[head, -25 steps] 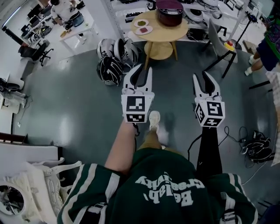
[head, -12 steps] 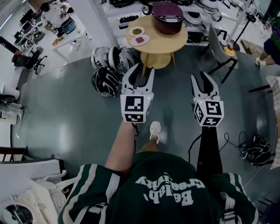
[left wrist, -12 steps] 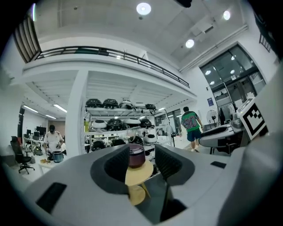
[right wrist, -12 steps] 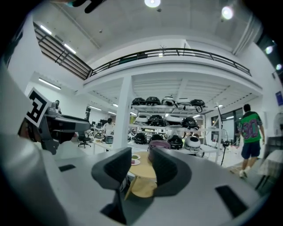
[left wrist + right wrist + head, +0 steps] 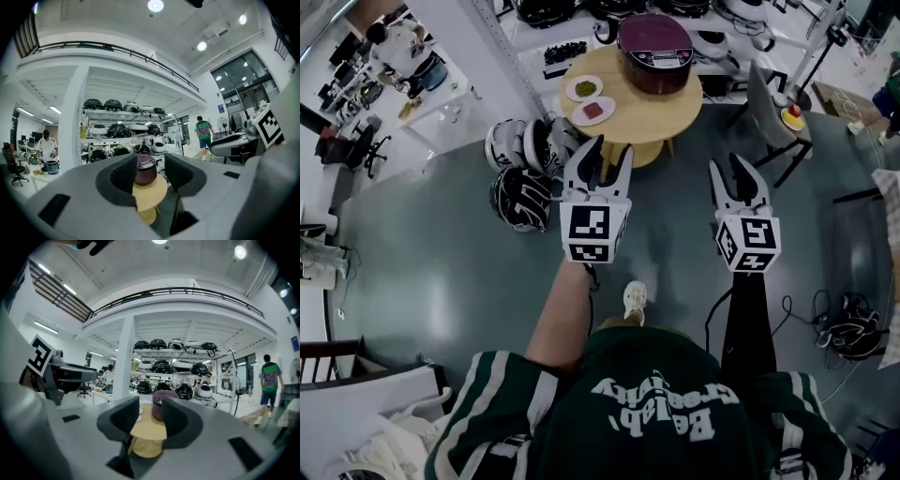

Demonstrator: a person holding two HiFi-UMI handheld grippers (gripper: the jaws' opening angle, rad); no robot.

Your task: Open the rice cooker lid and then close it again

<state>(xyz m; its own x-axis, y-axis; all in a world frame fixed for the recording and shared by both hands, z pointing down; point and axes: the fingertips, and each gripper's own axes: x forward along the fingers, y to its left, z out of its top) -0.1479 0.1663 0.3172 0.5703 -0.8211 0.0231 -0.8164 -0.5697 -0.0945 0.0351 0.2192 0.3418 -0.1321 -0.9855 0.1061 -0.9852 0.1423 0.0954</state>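
Ahead of the left gripper [image 5: 609, 148] stands a table [image 5: 675, 112] bearing two plates [image 5: 584, 88]. Helmets [image 5: 521, 195] lie on the floor just left of it. Cables [image 5: 848, 323] lie right of the right gripper [image 5: 728, 167].

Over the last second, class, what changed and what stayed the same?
The person walked closer to the round table and rice cooker. The left hand-held gripper has just been opening its jaws, nothing between them. Unchanged: right hand-held gripper open and empty, cooker lid shut.

One rice cooker [image 5: 654, 52], two plates [image 5: 583, 88]
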